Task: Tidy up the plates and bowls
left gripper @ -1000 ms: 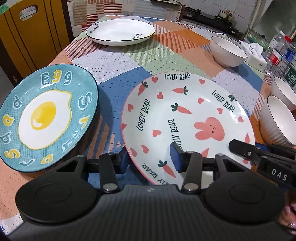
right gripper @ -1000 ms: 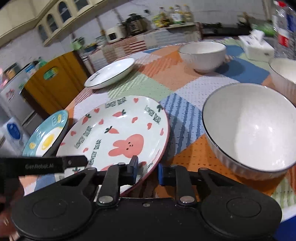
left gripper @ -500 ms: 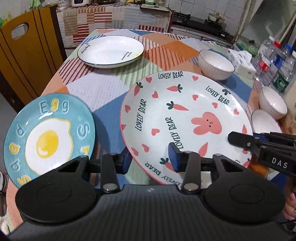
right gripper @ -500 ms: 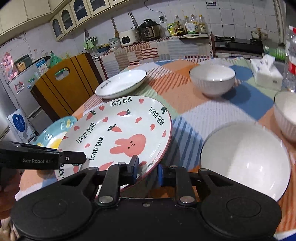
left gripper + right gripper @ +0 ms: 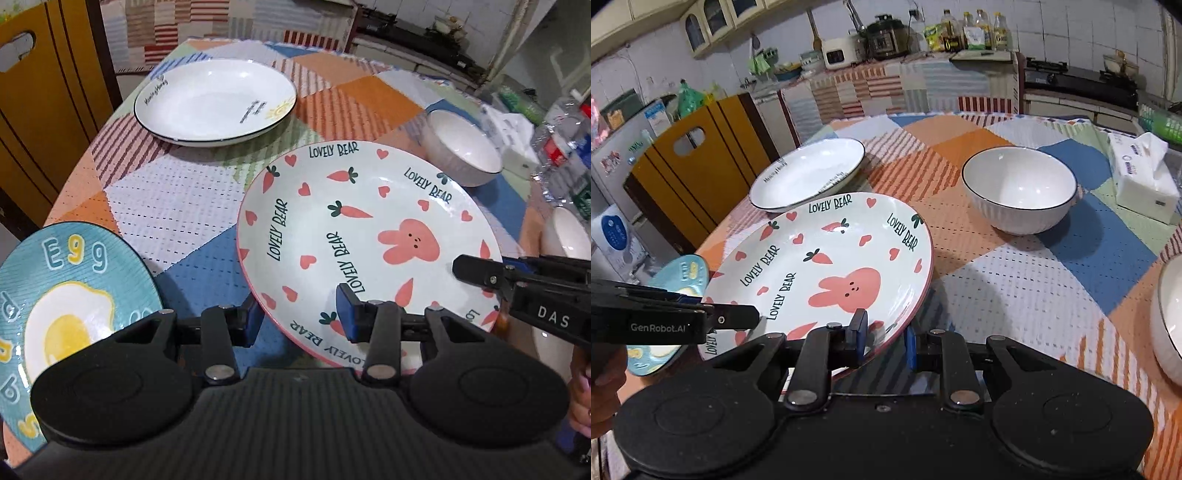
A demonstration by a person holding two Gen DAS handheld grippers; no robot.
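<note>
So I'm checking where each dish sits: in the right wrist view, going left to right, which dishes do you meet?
Egg plate → bunny plate → white bowl → second bowl's rim at the right edge.

Black ribbed housings, blue-padded fingers (image 5: 349, 310), silver screws

Indoor light, even and moderately bright; both views sharp, strong fisheye bend at edges.
Overhead source: small glare spots on white bowl (image 5: 1019, 188) and bunny plate (image 5: 369, 236); soft shadows fall on worktop (image 5: 1015, 295) beneath plate. Corners vignette dark; far kitchen slightly soft.
</note>
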